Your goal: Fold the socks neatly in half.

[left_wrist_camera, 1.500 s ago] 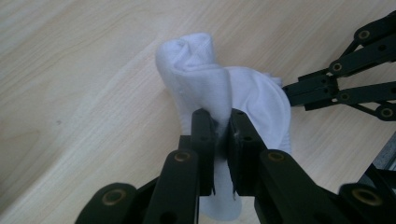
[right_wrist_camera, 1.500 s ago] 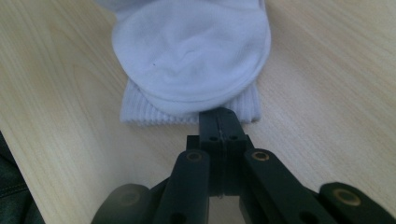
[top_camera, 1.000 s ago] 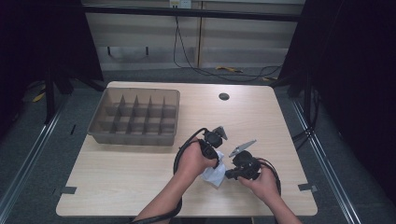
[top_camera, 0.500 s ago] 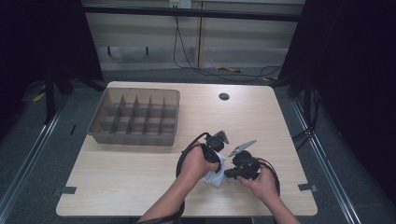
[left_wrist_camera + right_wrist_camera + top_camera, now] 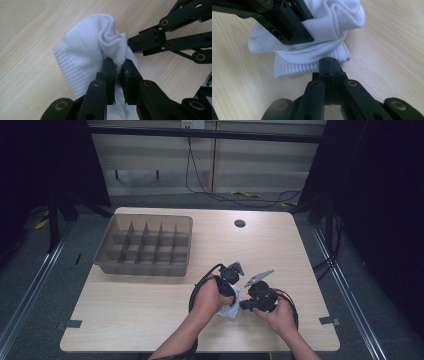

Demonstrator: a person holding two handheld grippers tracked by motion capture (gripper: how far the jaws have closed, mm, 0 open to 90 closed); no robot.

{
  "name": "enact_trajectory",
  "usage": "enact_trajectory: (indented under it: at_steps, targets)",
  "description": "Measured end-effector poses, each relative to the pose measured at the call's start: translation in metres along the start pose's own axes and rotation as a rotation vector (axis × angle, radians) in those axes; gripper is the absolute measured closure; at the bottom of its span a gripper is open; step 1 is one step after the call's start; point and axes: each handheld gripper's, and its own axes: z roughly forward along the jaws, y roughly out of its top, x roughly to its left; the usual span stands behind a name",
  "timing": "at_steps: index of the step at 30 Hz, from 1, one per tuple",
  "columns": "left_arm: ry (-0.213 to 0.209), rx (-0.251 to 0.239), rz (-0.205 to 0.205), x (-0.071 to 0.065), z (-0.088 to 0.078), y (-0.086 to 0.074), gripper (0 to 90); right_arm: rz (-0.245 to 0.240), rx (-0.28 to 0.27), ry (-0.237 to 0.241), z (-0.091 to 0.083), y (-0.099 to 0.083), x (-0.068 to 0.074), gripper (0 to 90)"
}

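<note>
A white sock (image 5: 85, 55) lies bunched on the wooden worktop (image 5: 150, 300), near its front edge. The left hand-held gripper (image 5: 118, 66) pinches a fold of it. The right hand-held gripper (image 5: 329, 66), jaws pressed together with nothing between them, rests at the sock's ribbed cuff. Compared with a second ago, both hands have barely shifted. The sock is soft knit, crumpled; a brown divided tray (image 5: 143, 265) sits well apart.

Your high view was soft and low-res: table (image 5: 150, 315) evenly lit from above, surroundings nearly black, shadows faint. Both gripper views were bright, no glare; your jaws blurred at the bottom edge, white sock (image 5: 85, 50) close to blown out.
</note>
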Motion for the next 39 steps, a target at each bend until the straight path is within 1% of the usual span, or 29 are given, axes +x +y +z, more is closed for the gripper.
enact_trajectory:
  at_steps: [4, 7, 10, 11, 13, 18, 19, 20, 22, 24, 26, 27, 28, 29, 34, 35, 38, 39]
  targets:
    - [0.004, 0.0, 0.0, 0.001, 0.0, 0.0, 82.4, 0.006, 0.001, 0.003, -0.001, -0.001, 0.0, 90.0]
    - [0.007, -0.008, -0.003, 0.001, 0.0, -0.001, 82.4, -0.004, 0.001, -0.005, -0.002, -0.003, -0.001, 90.0]
    - [0.011, 0.002, 0.0, 0.0, 0.0, 0.0, 82.4, -0.004, 0.014, -0.014, -0.005, -0.005, -0.003, 89.9]
    - [0.013, -0.003, -0.002, 0.0, 0.001, 0.001, 82.4, -0.002, 0.014, -0.015, -0.005, -0.006, -0.004, 89.8]
    - [0.018, 0.005, -0.002, -0.001, 0.001, 0.001, 82.2, 0.002, 0.012, -0.018, -0.007, -0.007, -0.005, 89.7]
    - [0.01, -0.005, -0.012, 0.0, 0.0, 0.0, 81.0, 0.005, 0.019, -0.022, -0.008, -0.009, -0.006, 89.5]
    - [0.0, -0.007, -0.022, 0.0, 0.0, 0.0, 80.4, 0.003, 0.022, -0.023, -0.008, -0.01, -0.007, 89.5]
    - [-0.001, -0.002, -0.015, 0.001, -0.001, 0.0, 78.9, -0.001, 0.02, -0.029, -0.009, -0.01, -0.007, 89.5]
    - [-0.008, -0.012, -0.025, 0.0, -0.001, 0.0, 74.2, 0.008, 0.019, -0.03, -0.011, -0.011, -0.009, 89.4]
    - [-0.003, -0.016, -0.02, -0.002, -0.002, 0.0, 73.3, 0.012, 0.013, -0.034, -0.013, -0.013, -0.011, 89.3]
    - [0.002, -0.009, -0.003, -0.003, -0.003, 0.001, 71.0, 0.016, 0.015, -0.04, -0.015, -0.015, -0.013, 89.1]
    - [0.004, -0.016, -0.007, -0.005, -0.003, 0.002, 69.8, 0.017, 0.017, -0.042, -0.015, -0.016, -0.014, 88.8]
    - [0.008, -0.014, 0.003, -0.005, -0.003, 0.002, 69.3, 0.015, 0.016, -0.048, -0.016, -0.017, -0.015, 88.5]
    - [0.014, -0.016, 0.003, -0.007, -0.004, 0.002, 69.2, 0.014, 0.016, -0.051, -0.016, -0.018, -0.015, 88.0]
    - [0.014, -0.016, 0.021, -0.014, -0.007, 0.006, 66.6, 0.026, 0.019, -0.064, -0.017, -0.021, -0.018, 85.6]
    - [0.011, -0.025, 0.018, -0.016, -0.007, 0.006, 66.2, 0.026, 0.015, -0.066, -0.017, -0.021, -0.019, 85.2]
    - [0.012, -0.037, 0.026, -0.019, -0.011, 0.007, 59.7, 0.029, 0.01, -0.07, -0.018, -0.022, -0.021, 84.0]
    - [0.014, -0.031, 0.043, -0.018, -0.013, 0.008, 58.1, 0.032, 0.012, -0.069, -0.018, -0.023, -0.021, 83.9]
